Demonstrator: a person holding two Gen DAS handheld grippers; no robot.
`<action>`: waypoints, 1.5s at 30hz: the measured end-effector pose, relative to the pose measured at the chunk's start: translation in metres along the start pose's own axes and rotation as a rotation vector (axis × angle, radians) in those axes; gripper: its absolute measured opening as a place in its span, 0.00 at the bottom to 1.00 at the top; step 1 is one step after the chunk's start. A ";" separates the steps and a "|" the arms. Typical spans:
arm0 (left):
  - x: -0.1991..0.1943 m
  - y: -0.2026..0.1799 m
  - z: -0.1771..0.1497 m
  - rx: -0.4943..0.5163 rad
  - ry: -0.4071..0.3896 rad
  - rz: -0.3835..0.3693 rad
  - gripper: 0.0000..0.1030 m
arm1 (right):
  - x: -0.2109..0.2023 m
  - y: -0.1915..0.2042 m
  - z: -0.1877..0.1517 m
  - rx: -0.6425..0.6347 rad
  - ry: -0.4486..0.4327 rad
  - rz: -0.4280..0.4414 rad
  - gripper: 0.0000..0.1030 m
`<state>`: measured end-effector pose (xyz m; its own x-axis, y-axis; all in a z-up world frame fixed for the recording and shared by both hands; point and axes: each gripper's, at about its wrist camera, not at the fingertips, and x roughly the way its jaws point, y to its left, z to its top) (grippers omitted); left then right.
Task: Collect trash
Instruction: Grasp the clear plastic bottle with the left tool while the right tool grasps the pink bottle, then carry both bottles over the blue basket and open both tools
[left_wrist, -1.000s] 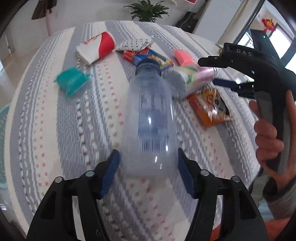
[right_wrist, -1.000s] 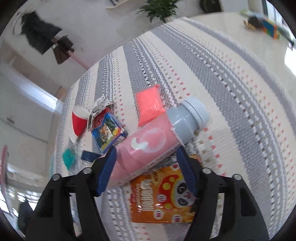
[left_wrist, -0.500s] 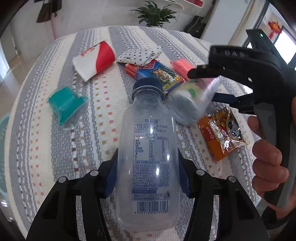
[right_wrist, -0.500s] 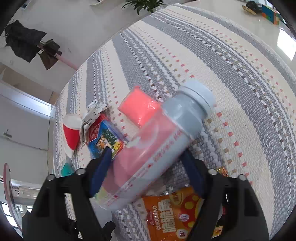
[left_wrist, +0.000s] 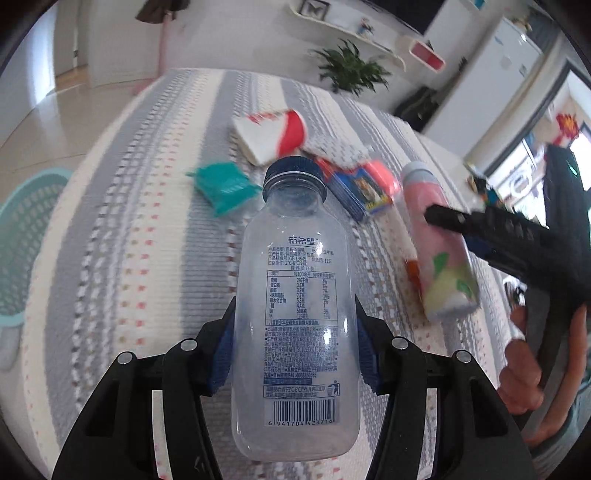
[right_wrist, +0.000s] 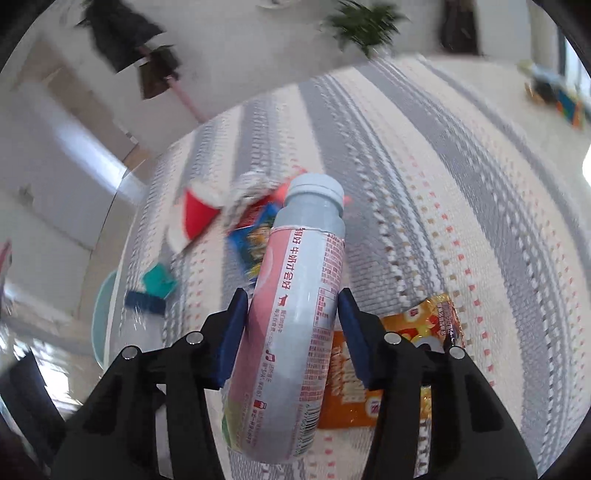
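The left gripper (left_wrist: 295, 350) holds a clear plastic bottle (left_wrist: 297, 332) with a dark blue cap, its blue pads pressed to both sides of the body, cap pointing away from the camera, the bottle raised clear of the striped cloth (left_wrist: 147, 240) that covers the surface. The right gripper (right_wrist: 291, 332) has its jaws closing on a pink drink bottle (right_wrist: 295, 325) with a grey cap, the pads against its label on both sides, and this bottle too is lifted. A hand (left_wrist: 524, 373) grips the right tool's handle. Under the right gripper an orange snack packet (right_wrist: 424, 332) lies flat on the cloth. Toward the far edge sit a red-and-white paper cup (left_wrist: 273, 134) on its side, a teal wrapper (left_wrist: 223, 184), a blue carton (left_wrist: 362, 192) and a pink item (left_wrist: 380, 173), close together. A teal basket (left_wrist: 26, 240) stands off the left edge, below the surface.
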<state>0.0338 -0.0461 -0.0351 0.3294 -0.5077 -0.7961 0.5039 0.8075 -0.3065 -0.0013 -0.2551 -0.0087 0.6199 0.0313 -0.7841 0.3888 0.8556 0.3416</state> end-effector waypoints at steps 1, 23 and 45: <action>-0.005 0.004 0.001 -0.015 -0.018 0.011 0.51 | -0.004 0.014 -0.003 -0.069 -0.014 0.004 0.46; -0.009 0.068 -0.007 -0.115 -0.026 0.180 0.55 | 0.019 0.066 -0.037 -0.329 0.079 0.104 0.47; -0.013 0.080 0.001 -0.103 -0.034 0.149 0.52 | 0.055 0.099 -0.056 -0.270 0.237 0.028 0.45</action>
<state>0.0707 0.0243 -0.0486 0.4217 -0.3885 -0.8193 0.3639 0.9001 -0.2395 0.0331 -0.1397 -0.0466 0.4401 0.1490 -0.8855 0.1598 0.9574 0.2405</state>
